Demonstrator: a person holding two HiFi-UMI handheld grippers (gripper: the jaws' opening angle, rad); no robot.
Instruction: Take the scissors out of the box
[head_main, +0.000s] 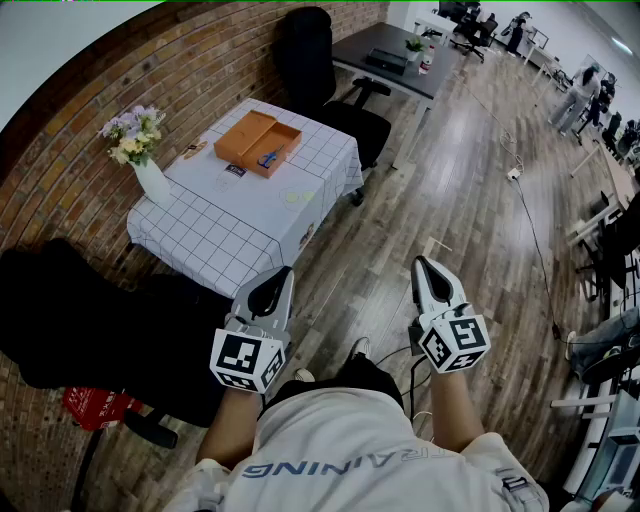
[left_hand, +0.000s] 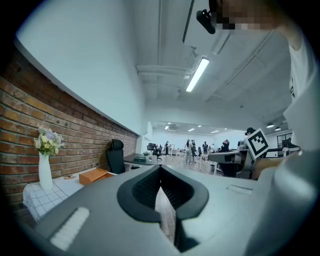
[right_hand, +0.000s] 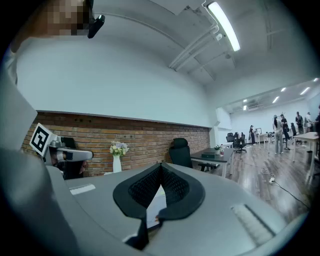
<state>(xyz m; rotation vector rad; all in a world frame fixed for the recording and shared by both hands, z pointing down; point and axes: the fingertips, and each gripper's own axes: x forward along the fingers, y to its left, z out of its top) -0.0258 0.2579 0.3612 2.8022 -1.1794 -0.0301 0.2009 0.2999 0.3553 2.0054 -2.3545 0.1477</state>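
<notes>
An open orange box lies on the table with the white grid cloth, its lid beside it. Something with blue handles, the scissors, rests inside the box. Both grippers hang over the wooden floor, well short of the table. My left gripper is shut and holds nothing; its tips meet in the left gripper view, where the box shows far off. My right gripper is shut and holds nothing too, its tips together in the right gripper view.
A white vase of flowers stands at the table's near left corner. A black office chair and a dark desk lie beyond the table. A black seat sits by the brick wall. People stand far off at right.
</notes>
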